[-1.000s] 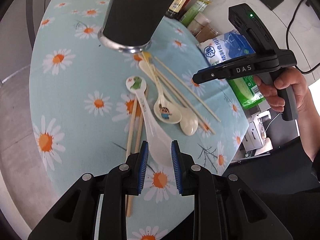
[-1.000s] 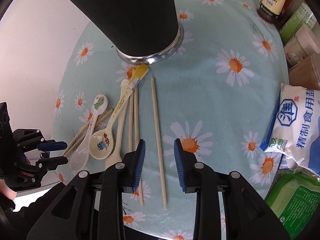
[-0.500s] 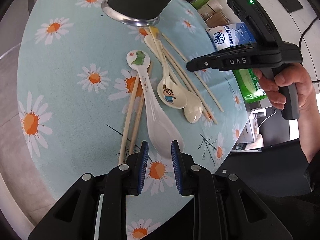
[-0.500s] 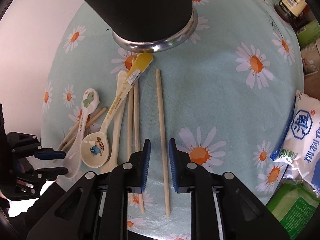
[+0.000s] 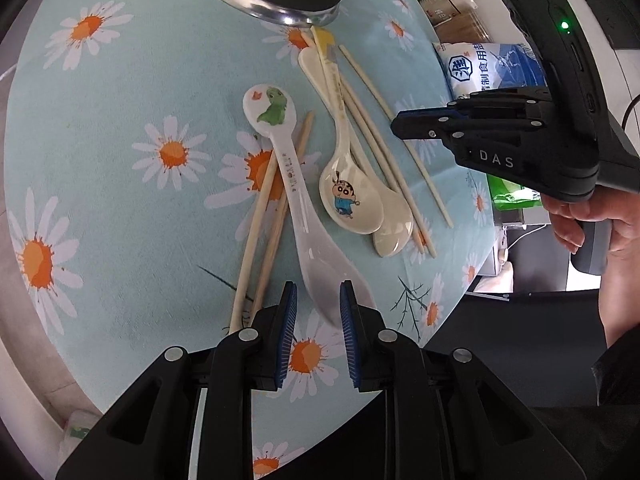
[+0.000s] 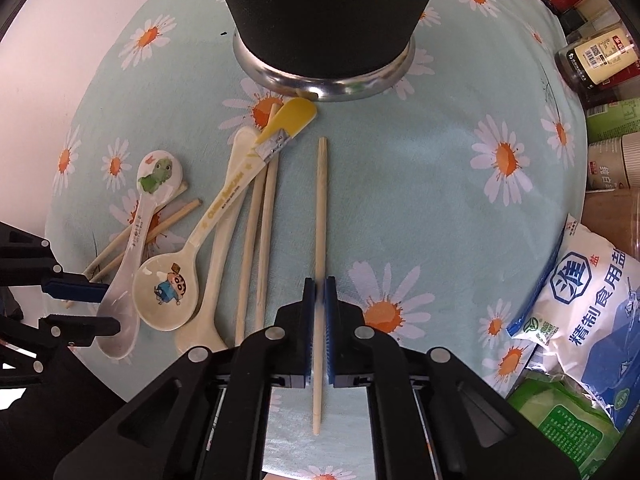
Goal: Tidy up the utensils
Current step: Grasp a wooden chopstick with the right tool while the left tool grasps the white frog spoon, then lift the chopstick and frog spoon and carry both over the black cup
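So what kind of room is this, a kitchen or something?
Probably a home kitchen or dining corner. A daisy-print tablecloth carries ceramic spoons and wooden chopsticks, and at its edge stand sauce bottles and a bag of salt.

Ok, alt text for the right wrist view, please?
The right gripper is shut on a lone wooden chopstick lying on a daisy-print tablecloth. To its left lie spoons and more chopsticks; a black utensil holder stands beyond, a salt bag at right.

Bright, even daylight; sharp focus; fisheye bending with dark corners.
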`<state>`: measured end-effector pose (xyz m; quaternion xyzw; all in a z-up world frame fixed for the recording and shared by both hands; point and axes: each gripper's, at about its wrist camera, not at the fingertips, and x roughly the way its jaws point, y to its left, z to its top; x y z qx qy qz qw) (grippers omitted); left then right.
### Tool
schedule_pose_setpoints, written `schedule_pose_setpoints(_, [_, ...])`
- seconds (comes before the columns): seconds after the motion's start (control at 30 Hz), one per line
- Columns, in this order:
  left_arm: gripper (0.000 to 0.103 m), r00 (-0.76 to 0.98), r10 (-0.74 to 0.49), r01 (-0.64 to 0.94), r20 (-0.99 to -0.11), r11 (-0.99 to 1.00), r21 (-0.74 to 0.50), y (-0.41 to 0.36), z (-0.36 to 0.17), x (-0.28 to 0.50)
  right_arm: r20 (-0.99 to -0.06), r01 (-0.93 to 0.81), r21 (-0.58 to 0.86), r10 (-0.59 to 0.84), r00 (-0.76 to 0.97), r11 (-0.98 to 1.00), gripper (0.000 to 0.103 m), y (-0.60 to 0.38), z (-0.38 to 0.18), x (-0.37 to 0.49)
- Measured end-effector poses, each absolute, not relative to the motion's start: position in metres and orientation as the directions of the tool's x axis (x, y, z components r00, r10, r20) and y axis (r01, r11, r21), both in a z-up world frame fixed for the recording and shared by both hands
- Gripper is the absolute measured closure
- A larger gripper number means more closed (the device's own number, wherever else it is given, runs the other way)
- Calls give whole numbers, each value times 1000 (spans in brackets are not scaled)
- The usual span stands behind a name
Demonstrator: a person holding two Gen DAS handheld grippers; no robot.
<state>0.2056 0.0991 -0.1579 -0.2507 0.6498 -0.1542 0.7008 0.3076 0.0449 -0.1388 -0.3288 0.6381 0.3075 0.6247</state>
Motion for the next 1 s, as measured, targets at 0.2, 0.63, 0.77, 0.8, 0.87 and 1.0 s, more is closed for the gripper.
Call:
schedule_pose_setpoints(0.2, [98, 99, -526, -126, -845, 836, -534, 99, -162, 208, -999, -778, 32, 10, -32, 627, 98, 26, -136, 312])
schedule_pose_setpoints(0.63, [100, 170, -535, -154, -828, 815, -558, 107, -157, 200, -998, -760, 66, 56, -40, 647, 98, 0, -123, 322])
schedule_pose_setpoints(0.77, [100, 204, -542, -156, -816, 804, -573, 113, -148, 197, -996, -755, 80, 81, -36, 651, 98, -1, -113, 323])
schedule_pose_setpoints(0.8, [100, 215, -541, -152, -813, 804, -575, 114, -145, 196, -995, -754, 85, 90, -34, 651, 98, -1, -110, 322])
schedule_pose_setpoints(0.87, [100, 236, -541, -150, -807, 800, -580, 117, -138, 195, -992, -754, 103, 120, -32, 649, 98, -2, -101, 319])
schedule_pose_setpoints(1.0, [100, 277, -541, -144, -794, 794, -591, 124, -126, 193, -983, -753, 141, 181, -30, 642, 97, -5, -85, 313])
